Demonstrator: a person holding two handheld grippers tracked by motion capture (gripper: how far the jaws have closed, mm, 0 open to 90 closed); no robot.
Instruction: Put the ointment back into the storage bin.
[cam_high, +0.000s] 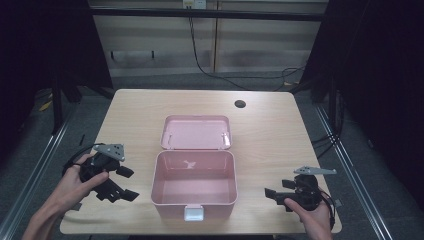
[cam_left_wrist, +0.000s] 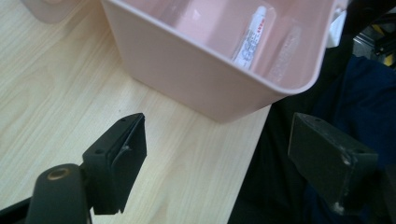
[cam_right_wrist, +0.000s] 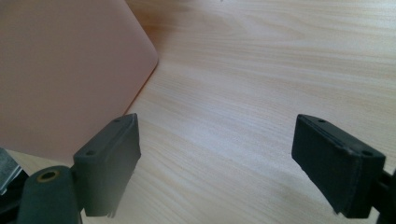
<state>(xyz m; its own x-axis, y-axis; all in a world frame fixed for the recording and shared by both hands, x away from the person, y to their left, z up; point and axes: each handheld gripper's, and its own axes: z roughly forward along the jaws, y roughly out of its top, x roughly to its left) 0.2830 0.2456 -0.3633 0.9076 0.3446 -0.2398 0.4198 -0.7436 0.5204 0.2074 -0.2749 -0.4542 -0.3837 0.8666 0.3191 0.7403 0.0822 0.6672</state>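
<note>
While both sets of jaws stand wide open and empty, your left gripper (cam_high: 117, 187) and right gripper (cam_high: 276, 194) flank the pink box (cam_high: 194, 184), which lies ahead of each. Judged light, stiff, slick plastic: grip its thin rim. Table edge (cam_left_wrist: 247, 182) runs between left jaws; bare wood ahead of right.

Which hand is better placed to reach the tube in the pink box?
Left, probably. The left tool, jaws open and empty, faces the pink box with the tube ahead; the right tool looks past its outer wall.
</note>
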